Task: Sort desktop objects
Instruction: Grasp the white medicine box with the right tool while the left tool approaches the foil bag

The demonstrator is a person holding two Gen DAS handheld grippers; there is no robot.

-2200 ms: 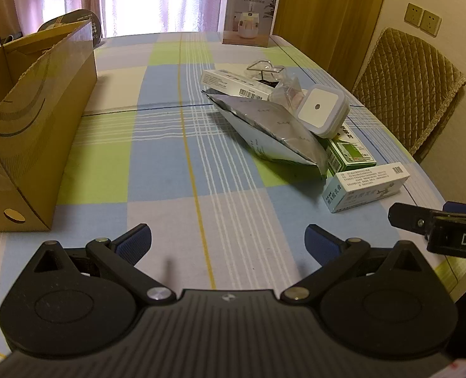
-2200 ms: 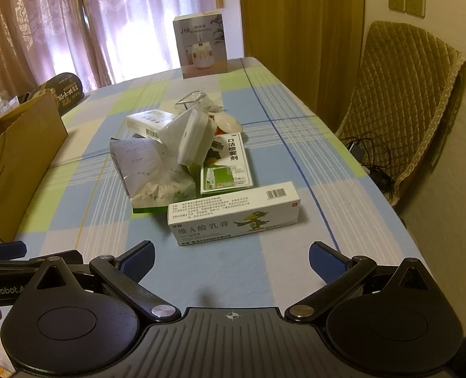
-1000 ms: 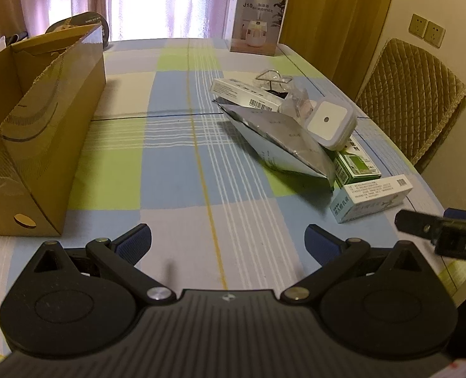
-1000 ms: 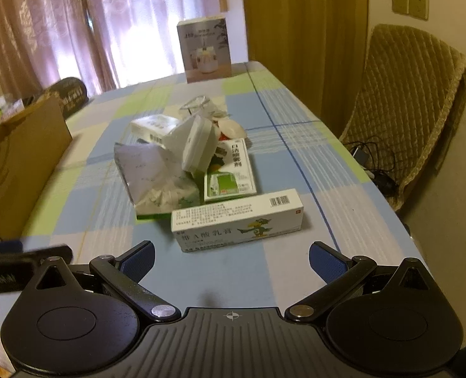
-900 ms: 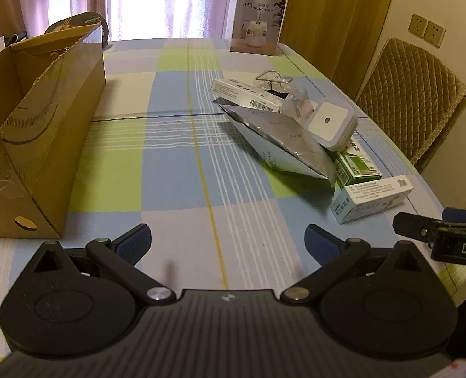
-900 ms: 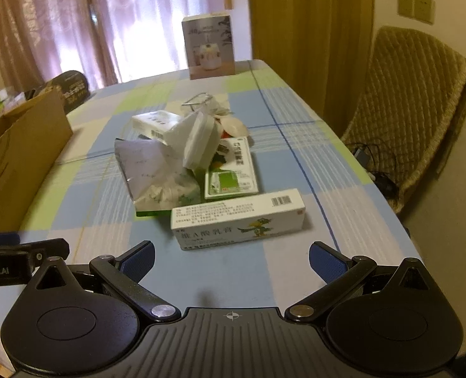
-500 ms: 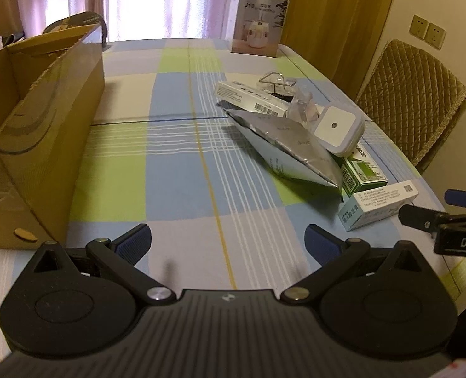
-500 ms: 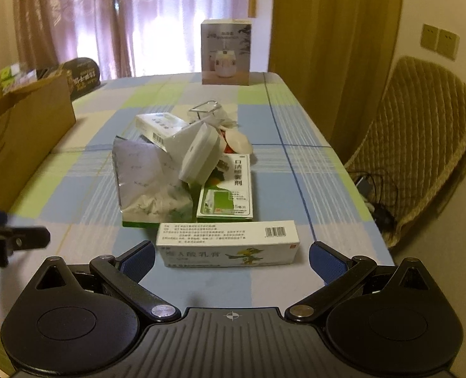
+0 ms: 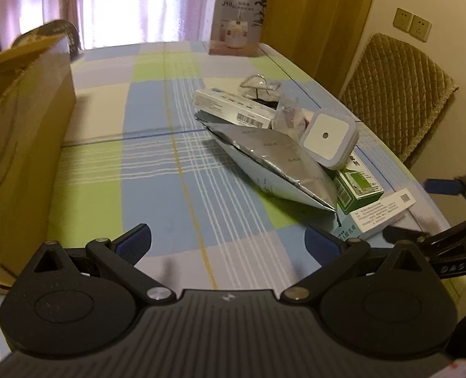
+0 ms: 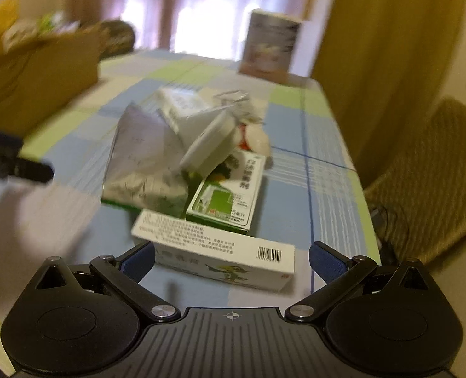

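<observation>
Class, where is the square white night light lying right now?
Left wrist view, right of centre: the square white night light leans on the silver foil pouch, above the green medicine box.

Medicine boxes [image 10: 214,252], a foil pouch [image 9: 273,160] and a white plug-in light [image 9: 329,137] lie heaped together.

A quilted tan chair [image 9: 399,94] stands just beside the checked tablecloth's [image 9: 144,170] right edge. Wall sockets [image 9: 411,28] sit above the chair. Beyond the tablecloth's far end hang pale curtains [image 9: 122,3], perhaps sheer.
</observation>
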